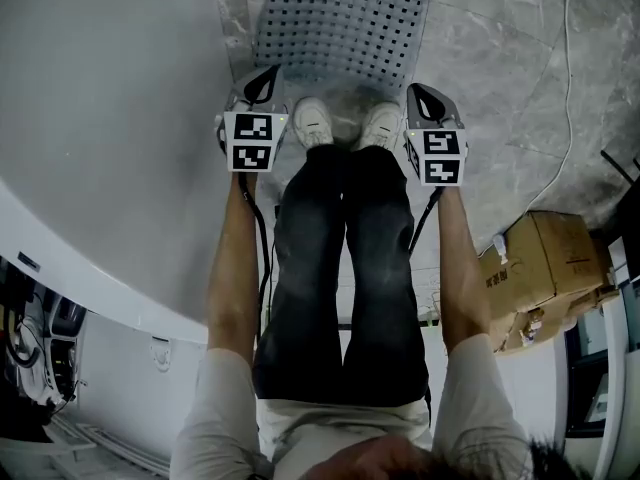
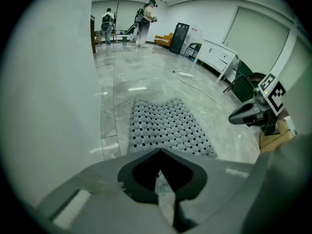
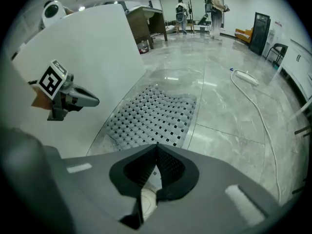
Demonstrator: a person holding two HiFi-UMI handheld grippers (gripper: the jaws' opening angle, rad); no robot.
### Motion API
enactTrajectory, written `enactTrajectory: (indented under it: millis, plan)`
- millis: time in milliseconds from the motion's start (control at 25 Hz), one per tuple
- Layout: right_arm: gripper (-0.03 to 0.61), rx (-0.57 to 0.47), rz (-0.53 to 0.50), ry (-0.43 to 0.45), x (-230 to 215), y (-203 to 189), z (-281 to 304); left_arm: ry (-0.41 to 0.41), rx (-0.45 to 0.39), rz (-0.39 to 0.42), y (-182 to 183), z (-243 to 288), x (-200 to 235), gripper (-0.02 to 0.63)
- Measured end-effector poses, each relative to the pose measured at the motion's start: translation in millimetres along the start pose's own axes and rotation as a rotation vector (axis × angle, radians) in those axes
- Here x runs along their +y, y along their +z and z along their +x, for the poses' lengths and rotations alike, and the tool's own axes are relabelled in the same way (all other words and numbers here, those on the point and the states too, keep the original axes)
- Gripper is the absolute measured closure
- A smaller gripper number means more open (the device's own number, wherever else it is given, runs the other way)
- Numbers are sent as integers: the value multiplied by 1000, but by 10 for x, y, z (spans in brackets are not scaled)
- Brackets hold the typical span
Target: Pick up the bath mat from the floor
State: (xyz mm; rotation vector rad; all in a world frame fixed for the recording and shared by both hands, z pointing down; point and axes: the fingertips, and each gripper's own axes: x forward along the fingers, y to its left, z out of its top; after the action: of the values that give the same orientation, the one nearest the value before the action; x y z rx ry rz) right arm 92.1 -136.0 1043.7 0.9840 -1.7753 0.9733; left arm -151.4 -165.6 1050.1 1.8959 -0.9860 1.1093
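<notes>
The bath mat (image 1: 340, 18) is grey, studded and full of small square holes, and lies flat on the marble floor straight ahead of the person's white shoes (image 1: 313, 123). It also shows in the left gripper view as the mat (image 2: 165, 126) and in the right gripper view as the mat (image 3: 151, 116). My left gripper (image 1: 266, 78) hangs above the mat's near left corner, shut and empty. Over the near right corner my right gripper (image 1: 421, 94) is likewise shut with nothing in it. Both are held above the floor, apart from the mat. Each gripper view shows closed jaws: left (image 2: 160, 152), right (image 3: 157, 147).
A large white panel (image 1: 110, 118) runs along the left, close to the mat's edge. Cardboard boxes (image 1: 545, 268) stand at the right. A white cable (image 1: 568, 68) trails over the floor to the right. Two people (image 2: 146, 16) stand far back in the room near cabinets.
</notes>
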Motion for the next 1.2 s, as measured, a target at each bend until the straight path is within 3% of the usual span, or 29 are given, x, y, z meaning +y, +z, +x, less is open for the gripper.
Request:
enactTrajectory:
  millis: [320, 360, 560, 720, 880, 1200]
  plan:
    - [575, -4, 22, -21, -113, -78, 285, 39, -36, 44, -85, 211, 154, 609]
    - [550, 1, 22, -21, -117, -128, 322, 40, -35, 46, -129, 242, 153, 600]
    - [443, 24, 60, -19, -199, -266, 500, 29, -17, 41, -208, 425, 221, 508]
    - [398, 43, 79, -22, -239, -380, 631, 27, 11, 28, -301, 573, 306, 442]
    - [369, 56, 86, -13, -239, -448, 782, 35, 35, 13, -411, 731, 403, 310]
    - [271, 78, 101, -14, -276, -570, 1070, 30, 72, -12, -661, 1003, 522, 232]
